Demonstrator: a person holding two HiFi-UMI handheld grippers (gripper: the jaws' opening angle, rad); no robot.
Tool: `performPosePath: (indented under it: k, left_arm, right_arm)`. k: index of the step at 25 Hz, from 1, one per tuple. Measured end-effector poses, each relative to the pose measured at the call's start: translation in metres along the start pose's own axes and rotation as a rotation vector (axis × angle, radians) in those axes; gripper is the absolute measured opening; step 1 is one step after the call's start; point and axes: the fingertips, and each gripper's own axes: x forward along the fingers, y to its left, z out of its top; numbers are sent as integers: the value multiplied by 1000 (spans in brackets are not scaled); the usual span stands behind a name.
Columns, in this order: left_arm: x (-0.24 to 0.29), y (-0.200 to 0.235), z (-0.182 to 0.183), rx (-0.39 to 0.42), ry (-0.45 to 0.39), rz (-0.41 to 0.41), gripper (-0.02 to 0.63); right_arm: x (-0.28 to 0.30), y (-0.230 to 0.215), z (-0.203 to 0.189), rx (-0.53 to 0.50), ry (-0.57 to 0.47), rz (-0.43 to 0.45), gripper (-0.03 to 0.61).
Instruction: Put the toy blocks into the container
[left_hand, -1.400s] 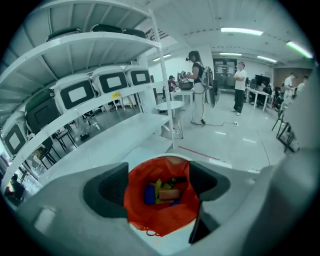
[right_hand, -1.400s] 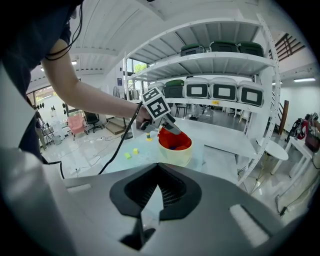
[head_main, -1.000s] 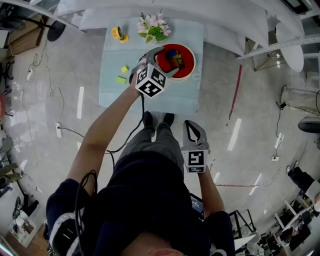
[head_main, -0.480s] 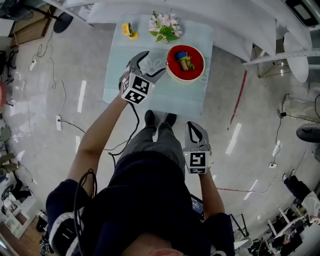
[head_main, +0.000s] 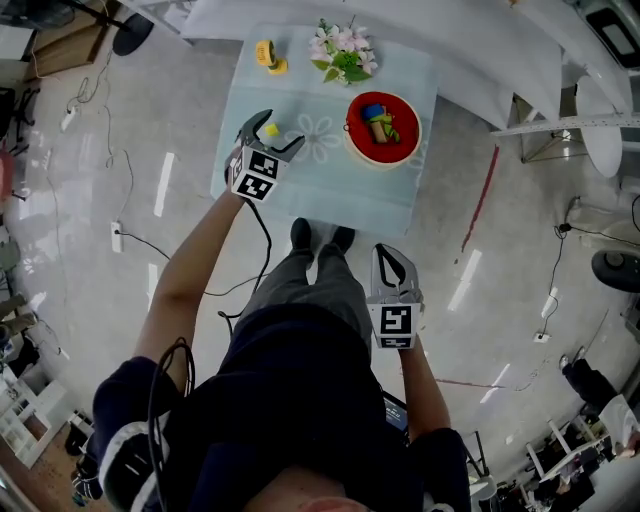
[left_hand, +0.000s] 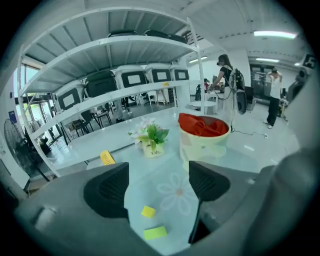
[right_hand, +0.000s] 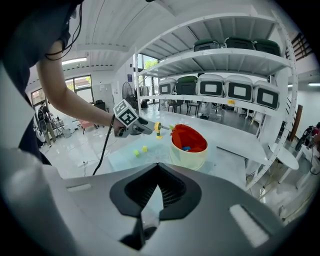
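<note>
A red-lined cream bowl (head_main: 352, 128) on the pale blue table cloth holds several toy blocks (head_main: 377, 118). To its left my left gripper (head_main: 268, 134) hangs open over two loose blocks. The small yellow block (left_hand: 148, 211) and the flat green block (left_hand: 155, 232) lie on the cloth just below and between its fingers (left_hand: 107, 190), untouched. In the head view only the yellow block (head_main: 270, 128) shows. My right gripper (head_main: 386, 252) is shut and empty, held low beside the person's legs, well short of the table; its pads (right_hand: 167, 192) meet.
A small pot of flowers (head_main: 343, 55) and a yellow tape measure (head_main: 266, 55) stand at the table's far edge. The cloth has a flower print (left_hand: 179, 190) between the blocks and the bowl (left_hand: 204, 142). White shelving stands behind the table; cables lie on the floor at left.
My left gripper has swung left from above the red bowl to above the two loose blocks, staying open. The right gripper has not moved.
</note>
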Motion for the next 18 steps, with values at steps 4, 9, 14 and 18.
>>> performPosePath:
  k: [4,9,14,18]
  left_arm:
    - [11,8,-33,1,53,6,383]
    - [27,11,-65,15,104,-16,377]
    - [44,18,-95,26,154,-25,370]
    - [57,21,-114,36,186,-36,360]
  right_arm:
    - [1,1,-3,-3,13,6,-2]
    - [2,2,-8,-1,32,5,-2]
    - [6,4,-15,3,50,11,-2]
    - [9,5,-21,5,70,13,-2]
